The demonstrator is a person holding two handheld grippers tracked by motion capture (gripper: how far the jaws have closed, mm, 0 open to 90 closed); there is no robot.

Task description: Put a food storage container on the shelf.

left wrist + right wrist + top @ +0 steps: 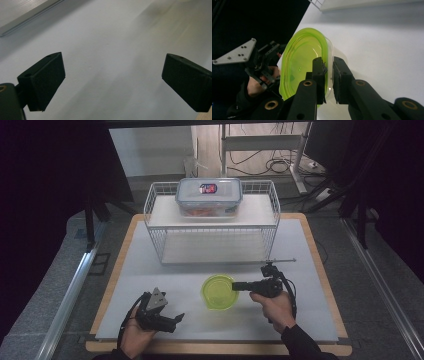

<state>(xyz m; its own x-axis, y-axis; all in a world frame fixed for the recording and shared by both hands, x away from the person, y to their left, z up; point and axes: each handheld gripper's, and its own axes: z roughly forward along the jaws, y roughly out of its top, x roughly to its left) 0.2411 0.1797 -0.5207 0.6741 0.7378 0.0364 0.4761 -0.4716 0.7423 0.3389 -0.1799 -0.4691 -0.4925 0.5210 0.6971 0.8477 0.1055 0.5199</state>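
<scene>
A white wire rack [212, 227] stands at the far side of a pale grey worktop [145, 270] with a wooden edge. On its upper shelf rests a clear lidded food container [209, 196] (something orange-red shows inside). Cables [272, 165] lie on the floor beyond.

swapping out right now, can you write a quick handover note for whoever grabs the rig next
Right hand-held gripper: shut on the rim of the green bowl, one jaw inside, one outside the wall.
Left hand-held gripper: open, holding nothing, low over the white table top at the near left.
Things: the green bowl is at the near middle of the table, in front of the white wire rack. A lidded clear container sits on the rack's top shelf; the lower shelf looks free.
Done: bowl gripped.
Left: lifting and placing the bowl, likely on the rack; the spot is a guess.
</scene>
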